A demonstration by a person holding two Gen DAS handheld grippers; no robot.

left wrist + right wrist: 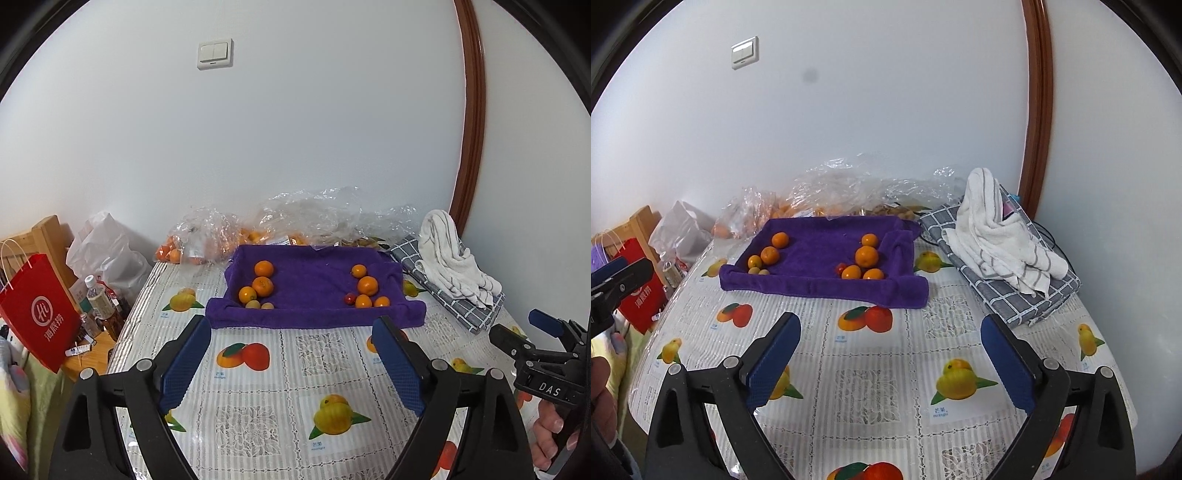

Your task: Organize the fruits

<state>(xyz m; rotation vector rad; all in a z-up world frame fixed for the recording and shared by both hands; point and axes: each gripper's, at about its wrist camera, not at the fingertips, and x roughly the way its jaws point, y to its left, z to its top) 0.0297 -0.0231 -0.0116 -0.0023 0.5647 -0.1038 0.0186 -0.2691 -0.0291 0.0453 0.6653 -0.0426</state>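
Orange fruits are seen on the purple towel, well ahead of both tongs. They look round, light and a bit soft, so each is best held gently around its middle. The left tongs and right tongs are wide open, and nothing is held.

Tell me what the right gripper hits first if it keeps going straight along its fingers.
Probably the bare tablecloth just short of the purple towel; the open right gripper points downward, and nothing stands nearer, though depth is uncertain.
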